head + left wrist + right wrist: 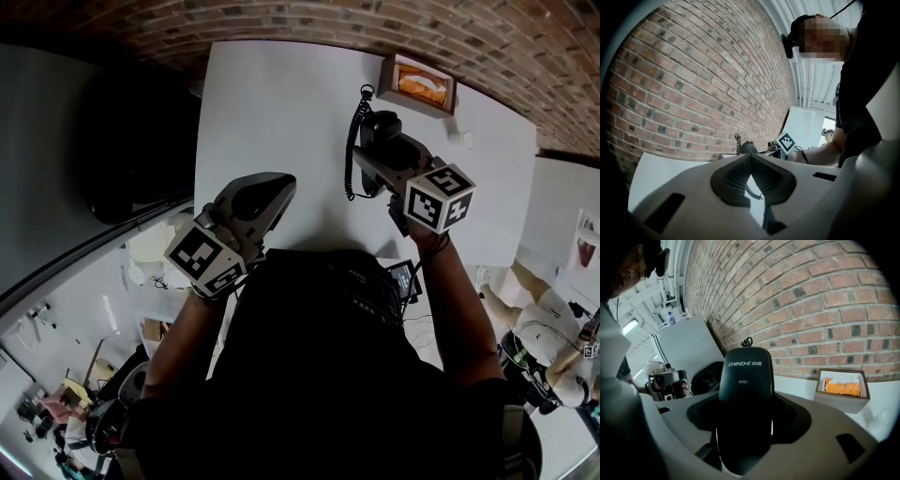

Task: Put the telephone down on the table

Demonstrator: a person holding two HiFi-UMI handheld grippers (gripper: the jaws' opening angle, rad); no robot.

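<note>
My right gripper (745, 408) pinches the black plastic telephone handset (745, 373) over the white table's (281, 103) far right. Only its view shows the print: "CHINO-E", "A061". My left gripper (750, 161) is pressed together, empty.

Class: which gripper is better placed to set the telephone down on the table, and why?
Right. The right gripper is shut on the black plastic telephone handset over the white table. The left gripper is shut on nothing, away from the handset.

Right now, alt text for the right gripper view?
A black plastic telephone handset is clamped between the right gripper's grey jaws. Behind it, a brick wall; at right, a brown cardboard box with orange contents sits on the white table.
</note>
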